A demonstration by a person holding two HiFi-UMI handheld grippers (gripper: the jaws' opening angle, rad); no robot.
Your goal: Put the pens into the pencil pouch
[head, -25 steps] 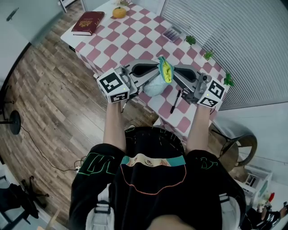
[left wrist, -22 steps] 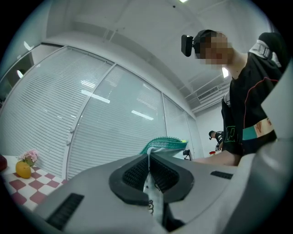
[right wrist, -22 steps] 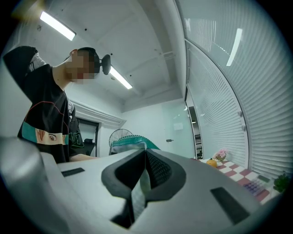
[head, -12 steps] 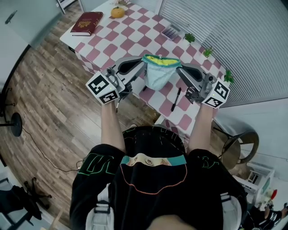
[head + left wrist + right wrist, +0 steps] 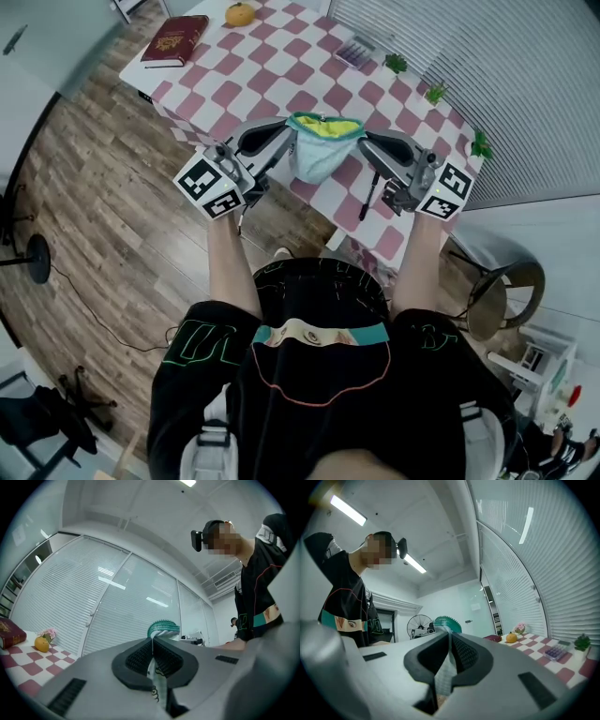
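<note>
A person at the near edge of a table draped in a pink-and-white checked cloth point(image 5: 281, 70) holds a pale blue fabric pencil pouch point(image 5: 317, 157) between two handheld tools. The left gripper point(image 5: 287, 129) is clamped on the pouch's left rim, its ridged black pads pressed tight over the fabric and teal zip. The right gripper point(image 5: 366, 141) pinches the right rim the same way. Stretched between them, the pouch hangs mouth-up over the table's near edge, its yellow lining showing. A slim black pen point(image 5: 373, 194) lies on the cloth just right of the pouch, beside the right gripper. At the table's far left sit a dark red hardback book point(image 5: 175, 40) and a small orange fruit point(image 5: 239, 13). Little green plants point(image 5: 434, 93) line the table's right edge.
</note>
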